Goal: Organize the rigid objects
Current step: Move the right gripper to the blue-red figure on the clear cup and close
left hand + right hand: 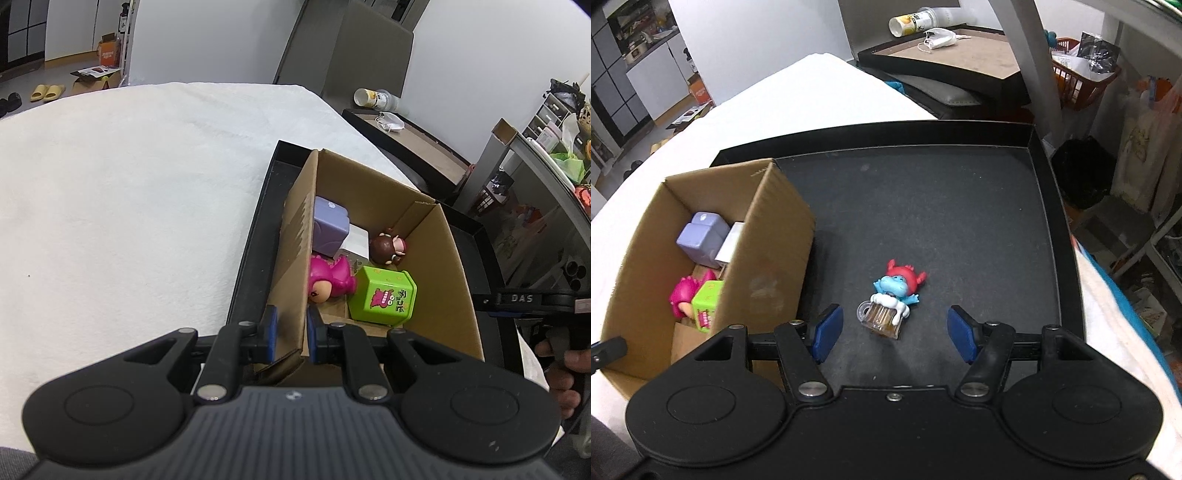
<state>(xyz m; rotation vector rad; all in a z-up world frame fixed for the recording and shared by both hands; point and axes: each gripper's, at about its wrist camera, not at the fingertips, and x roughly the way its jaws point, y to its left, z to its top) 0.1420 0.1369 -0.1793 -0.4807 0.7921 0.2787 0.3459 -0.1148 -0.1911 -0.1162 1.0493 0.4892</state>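
Observation:
A cardboard box (439, 258) stands in a black tray (960, 206) on the white-covered table. Inside lie a green cube toy (384, 297), a pink figure (332, 277), a purple block (330, 223), a white block (356, 242) and a brown-haired figure (388, 249). My left gripper (291, 332) is shut on the box's left wall. My right gripper (894, 332) is open, low over the tray, with a blue figure with a red hat and a clear mug (892, 299) lying just ahead between its fingers. The box also shows in the right wrist view (768, 258).
A white cloth (129, 203) covers the table left of the tray. A dark side table (945, 55) with a tipped cup and a mask stands behind. Shelves and an orange basket (1082, 85) are at the right.

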